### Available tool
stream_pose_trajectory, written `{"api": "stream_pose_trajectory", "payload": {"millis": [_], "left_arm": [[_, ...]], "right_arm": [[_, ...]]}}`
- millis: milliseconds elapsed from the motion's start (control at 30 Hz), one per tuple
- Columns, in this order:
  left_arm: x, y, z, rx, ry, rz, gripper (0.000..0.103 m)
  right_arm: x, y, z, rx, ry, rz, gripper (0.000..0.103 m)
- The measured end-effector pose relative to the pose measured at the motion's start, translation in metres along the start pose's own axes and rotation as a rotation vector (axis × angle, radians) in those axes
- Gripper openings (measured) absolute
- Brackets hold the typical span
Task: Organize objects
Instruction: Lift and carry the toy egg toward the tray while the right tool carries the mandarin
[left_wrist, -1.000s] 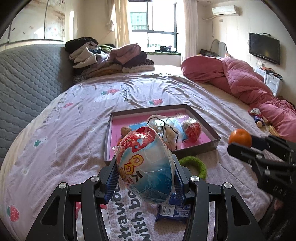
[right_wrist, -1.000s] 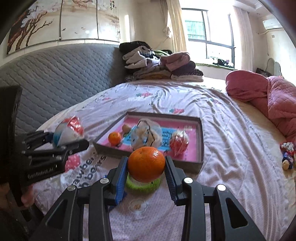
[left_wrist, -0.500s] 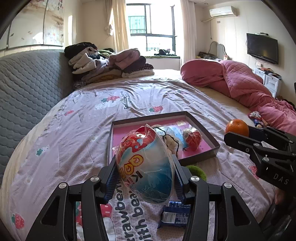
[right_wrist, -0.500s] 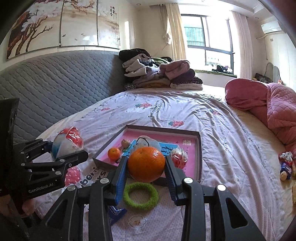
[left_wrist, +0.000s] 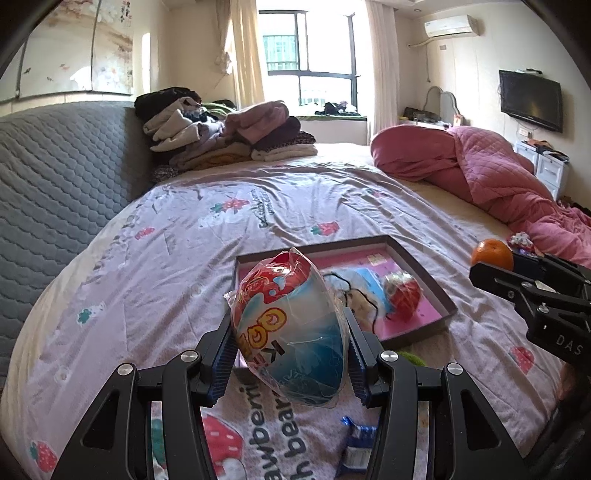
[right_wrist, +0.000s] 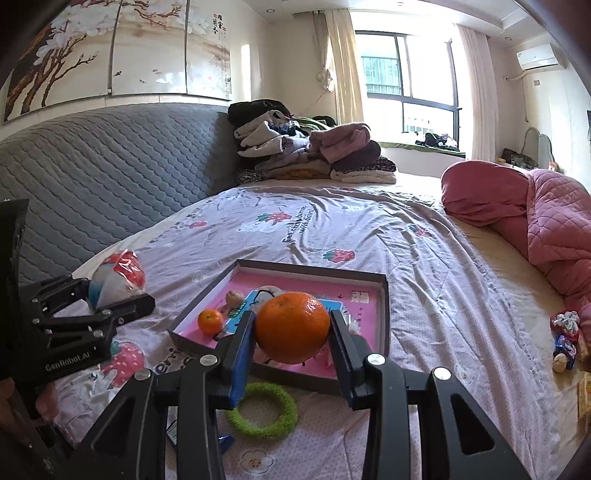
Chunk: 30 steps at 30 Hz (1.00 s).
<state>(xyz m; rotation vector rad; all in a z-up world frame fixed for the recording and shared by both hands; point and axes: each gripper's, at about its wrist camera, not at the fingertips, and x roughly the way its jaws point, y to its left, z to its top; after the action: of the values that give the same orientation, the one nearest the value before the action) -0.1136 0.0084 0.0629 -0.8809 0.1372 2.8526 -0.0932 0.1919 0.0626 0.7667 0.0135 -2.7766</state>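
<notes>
My left gripper (left_wrist: 290, 345) is shut on a plastic-wrapped toy egg (left_wrist: 290, 328), red on top and blue below, held above the bed in front of the tray. My right gripper (right_wrist: 291, 332) is shut on a large orange (right_wrist: 291, 326), also lifted over the tray's near side. The shallow tray (right_wrist: 384, 314) has a pink floor and dark rim and holds a small orange (right_wrist: 210, 322), a walnut (right_wrist: 235, 297), a blue picture card and a red netted ball (left_wrist: 404, 293). Each gripper shows in the other's view: the right one (left_wrist: 491, 264), the left one (right_wrist: 110, 291).
A green fuzzy ring (right_wrist: 263, 410) lies on the bedsheet just in front of the tray, and a blue snack packet (left_wrist: 356, 448) lies nearer still. A pink quilt (right_wrist: 546, 225) fills the right side, small toys (right_wrist: 565, 339) lie by it, folded clothes (right_wrist: 306, 147) sit at the headboard.
Both grippers have risen and drawn back a little with their loads. The tray and green ring now sit lower and farther away in both views.
</notes>
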Motion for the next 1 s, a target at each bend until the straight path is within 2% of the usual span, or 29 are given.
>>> {"api": "stream_pose_trajectory", "payload": {"millis": [400,600,767,1000], "left_arm": [[0.024,0.022,0.03,-0.019,-0.026,0.002,0.053],[0.042,0.029,0.036,-0.027,-0.006,-0.013,0.053],[0.054,0.029,0.036,-0.021,-0.004,-0.024,0.053],[0.069,0.028,0.033,-0.027,-0.004,-0.045,0.053]], "right_arm": [[0.02,-0.012,0.028,-0.008,-0.022,-0.022,0.039],[0.03,-0.018,0.04,-0.003,-0.032,-0.031,0.039],[0.035,-0.023,0.039,0.007,-0.039,-0.038,0.039],[0.05,-0.033,0.028,0.025,0.011,-0.048,0.039]]}}
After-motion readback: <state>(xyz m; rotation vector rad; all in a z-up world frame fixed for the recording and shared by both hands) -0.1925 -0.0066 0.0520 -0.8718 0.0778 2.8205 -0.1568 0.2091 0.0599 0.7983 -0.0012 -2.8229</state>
